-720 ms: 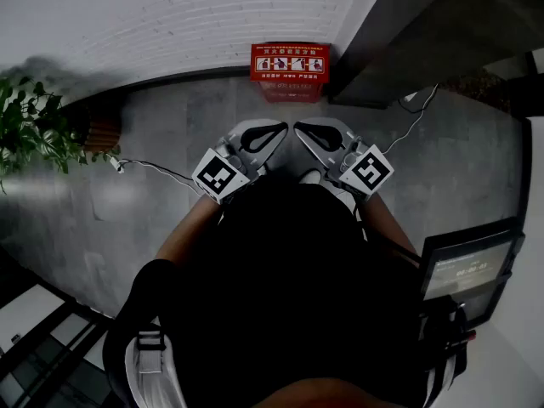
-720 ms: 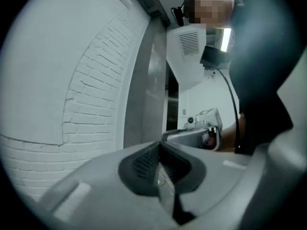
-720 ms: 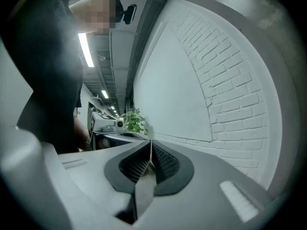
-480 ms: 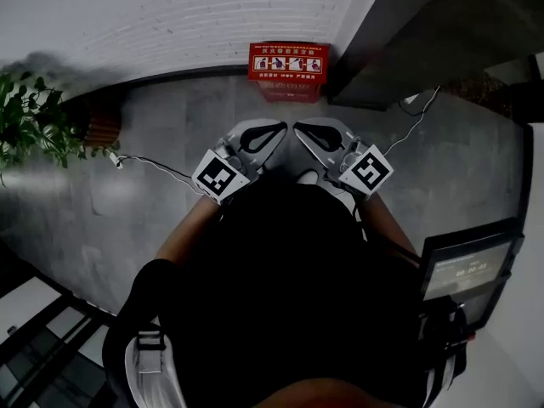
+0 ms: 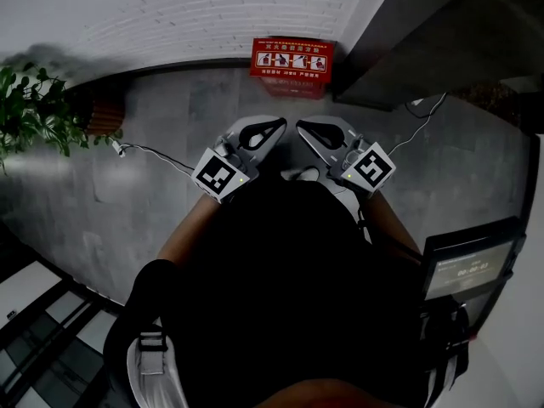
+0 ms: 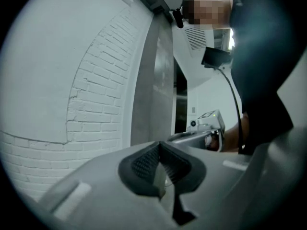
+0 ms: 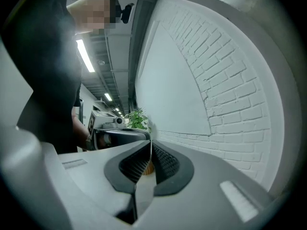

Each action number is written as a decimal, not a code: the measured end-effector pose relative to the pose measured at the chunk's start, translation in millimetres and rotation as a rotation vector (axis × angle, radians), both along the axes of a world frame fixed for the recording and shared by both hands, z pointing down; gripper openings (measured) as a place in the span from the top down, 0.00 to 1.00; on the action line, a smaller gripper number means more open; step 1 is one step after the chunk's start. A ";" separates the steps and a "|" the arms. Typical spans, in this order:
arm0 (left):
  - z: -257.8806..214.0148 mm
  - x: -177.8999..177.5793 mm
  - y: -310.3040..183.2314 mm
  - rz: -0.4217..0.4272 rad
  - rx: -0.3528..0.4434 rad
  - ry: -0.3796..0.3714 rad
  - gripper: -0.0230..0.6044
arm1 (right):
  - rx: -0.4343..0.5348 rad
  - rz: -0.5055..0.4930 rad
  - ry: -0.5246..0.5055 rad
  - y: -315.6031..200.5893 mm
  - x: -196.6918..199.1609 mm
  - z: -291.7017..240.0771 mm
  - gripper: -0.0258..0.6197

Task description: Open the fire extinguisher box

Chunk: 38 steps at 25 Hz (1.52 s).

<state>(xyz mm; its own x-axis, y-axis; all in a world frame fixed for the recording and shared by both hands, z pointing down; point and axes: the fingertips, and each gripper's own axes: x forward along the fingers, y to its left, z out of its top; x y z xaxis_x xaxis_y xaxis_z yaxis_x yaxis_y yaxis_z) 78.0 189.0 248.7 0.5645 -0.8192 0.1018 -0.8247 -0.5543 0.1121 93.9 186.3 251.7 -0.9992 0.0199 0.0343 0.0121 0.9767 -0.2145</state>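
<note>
Holds the left gripper (image 5: 274,129) and right gripper (image 5: 304,131) low in front of the body, tips near each other and aimed forward. Shows the left fingers (image 6: 144,164) pressed together with nothing between them; likewise on the right, closed tight and empty. Finds the red fire extinguisher box (image 5: 291,60) ahead on the grey floor (image 5: 170,109), against the white brick wall (image 5: 212,11), well apart from both grippers. Has a potted plant (image 5: 34,113) off to the left.

Black-clad person (image 5: 280,296); pale grey left gripper (image 5: 279,127), right gripper (image 5: 301,127) (black-and-white marker cubes (image 5: 219,177)).
</note>
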 end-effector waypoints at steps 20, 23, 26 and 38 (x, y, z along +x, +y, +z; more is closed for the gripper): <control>30.3 -174.4 -167.4 0.144 -0.034 0.089 0.96 | -0.050 0.195 0.107 -167.5 -168.5 21.3 0.94; 40.4 -184.0 -185.6 0.156 -0.053 0.093 0.96 | -0.071 0.239 0.117 -187.1 -169.2 36.2 0.94; 62.9 -184.4 -202.9 0.142 -0.097 0.091 0.96 | -0.130 0.249 0.137 -205.9 -162.6 58.7 0.94; 178.2 -139.4 -232.8 0.121 -0.280 0.094 0.96 | -0.540 0.583 0.180 -291.8 -84.2 246.0 0.93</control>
